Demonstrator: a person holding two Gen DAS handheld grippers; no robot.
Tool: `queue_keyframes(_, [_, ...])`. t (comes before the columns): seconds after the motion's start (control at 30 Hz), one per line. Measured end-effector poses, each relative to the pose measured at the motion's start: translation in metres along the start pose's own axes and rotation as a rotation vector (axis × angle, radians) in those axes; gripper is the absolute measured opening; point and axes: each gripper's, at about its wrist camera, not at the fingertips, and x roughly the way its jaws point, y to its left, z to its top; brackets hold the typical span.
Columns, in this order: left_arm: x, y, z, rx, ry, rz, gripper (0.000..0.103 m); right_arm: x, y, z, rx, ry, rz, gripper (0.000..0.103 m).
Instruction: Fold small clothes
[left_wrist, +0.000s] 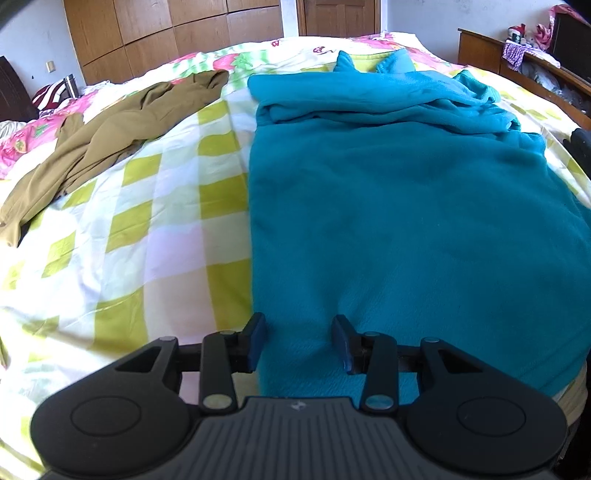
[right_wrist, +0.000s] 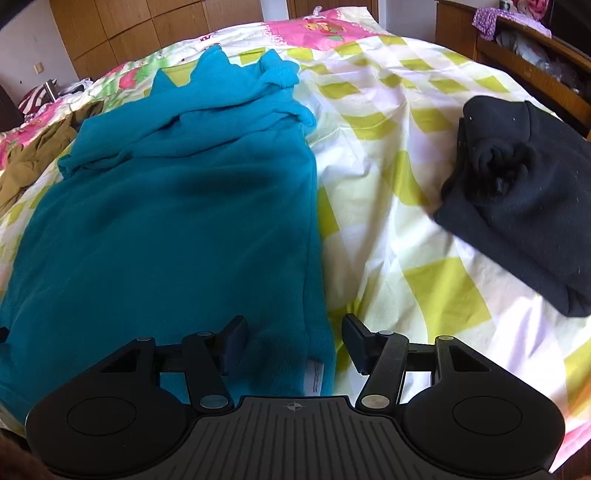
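A teal fleece garment (left_wrist: 406, 206) lies flat on the bed, its sleeves folded across the top and its spiked hood at the far end. It also shows in the right wrist view (right_wrist: 166, 221). My left gripper (left_wrist: 299, 341) is open over the garment's near left corner, fingers straddling the hem edge. My right gripper (right_wrist: 291, 343) is open over the garment's near right corner, where a white label shows. Neither holds cloth.
An olive-brown garment (left_wrist: 92, 147) lies crumpled at the left of the bed. A folded black garment (right_wrist: 524, 192) sits at the right. The bedsheet (left_wrist: 166, 240) is checked white and yellow-green. Wooden cabinets stand behind; a wooden shelf (right_wrist: 535, 55) runs along the right.
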Motion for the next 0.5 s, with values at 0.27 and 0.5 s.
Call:
queue_keyframes(0.27, [-0.007,0.008,-0.009,-0.053,0.043,-0.032,0.056,-0.002,0.0,-0.025,0.038,0.096,0.091,0.054])
queue_keyframes(0.5, [-0.011,0.007,-0.012,-0.08,0.121,-0.081,0.029,-0.001,0.001,-0.025,0.058,0.119,0.159,0.025])
